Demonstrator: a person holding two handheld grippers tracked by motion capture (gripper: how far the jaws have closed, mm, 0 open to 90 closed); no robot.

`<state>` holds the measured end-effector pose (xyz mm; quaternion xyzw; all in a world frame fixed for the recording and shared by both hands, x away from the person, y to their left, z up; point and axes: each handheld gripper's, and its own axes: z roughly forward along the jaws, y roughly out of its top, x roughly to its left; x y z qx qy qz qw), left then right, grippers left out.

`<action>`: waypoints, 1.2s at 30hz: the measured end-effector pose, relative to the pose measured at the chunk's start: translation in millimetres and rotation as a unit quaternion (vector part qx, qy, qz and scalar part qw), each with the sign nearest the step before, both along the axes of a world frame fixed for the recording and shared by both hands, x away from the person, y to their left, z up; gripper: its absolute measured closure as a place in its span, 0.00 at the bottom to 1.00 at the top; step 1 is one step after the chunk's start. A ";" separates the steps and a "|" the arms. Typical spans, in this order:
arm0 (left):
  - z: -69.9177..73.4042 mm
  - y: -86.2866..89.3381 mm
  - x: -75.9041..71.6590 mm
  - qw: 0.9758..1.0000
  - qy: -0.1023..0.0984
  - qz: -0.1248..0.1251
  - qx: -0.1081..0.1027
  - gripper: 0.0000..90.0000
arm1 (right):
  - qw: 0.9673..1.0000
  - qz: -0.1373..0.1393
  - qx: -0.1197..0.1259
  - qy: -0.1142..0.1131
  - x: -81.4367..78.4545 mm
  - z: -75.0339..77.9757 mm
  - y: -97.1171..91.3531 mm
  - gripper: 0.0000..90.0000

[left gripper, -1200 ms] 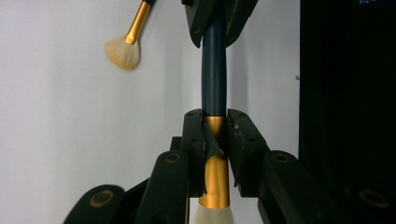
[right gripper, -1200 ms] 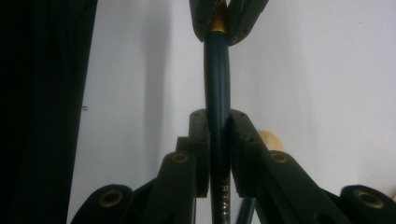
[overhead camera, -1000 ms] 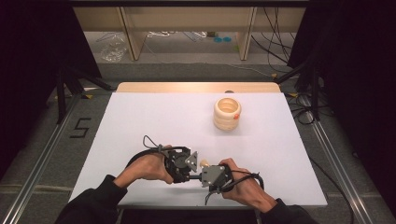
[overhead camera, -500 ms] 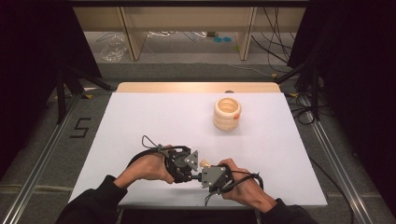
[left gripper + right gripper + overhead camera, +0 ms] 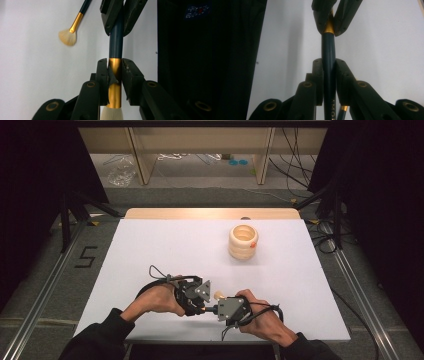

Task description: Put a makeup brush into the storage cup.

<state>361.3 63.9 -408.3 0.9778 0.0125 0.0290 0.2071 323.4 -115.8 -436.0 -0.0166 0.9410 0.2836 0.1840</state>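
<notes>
A makeup brush with a dark blue handle and a gold ferrule is held level between my two grippers near the table's front edge. My left gripper is shut on the ferrule, and the white bristles sit behind its jaws. Facing it, my right gripper is shut on the blue handle. A second brush, a fan brush with tan bristles, lies on the white table beside them; its tip shows in the high view.
A ringed wooden cup with an orange spot stands at the back right of the white table. A wooden strip edges the far side. Rails, cables and dark stands surround the table.
</notes>
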 end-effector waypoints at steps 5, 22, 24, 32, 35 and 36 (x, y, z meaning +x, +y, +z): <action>-2.4 1.7 1.3 1.000 0.005 0.002 0.000 0.83 | 1.000 0.015 0.004 -0.010 1.6 0.9 -0.3 0.89; -7.0 15.2 5.4 1.000 -0.008 -0.002 0.014 0.81 | 0.999 0.024 0.010 -0.036 4.8 5.1 -2.2 0.89; -6.7 15.0 4.3 1.000 -0.011 0.000 0.018 0.82 | 1.000 0.017 0.010 -0.023 2.8 4.2 -2.0 0.89; -2.1 10.0 0.5 0.999 -0.010 -0.016 0.031 0.83 | 0.999 0.022 -0.010 -0.044 3.8 2.0 -1.4 0.89; -1.3 8.4 0.3 1.000 -0.005 -0.011 0.029 0.84 | 0.997 0.036 -0.022 -0.058 4.3 1.5 0.2 0.89; -1.3 8.4 0.3 1.000 -0.005 -0.011 0.029 0.84 | 0.997 0.036 -0.022 -0.058 4.3 1.5 0.2 0.89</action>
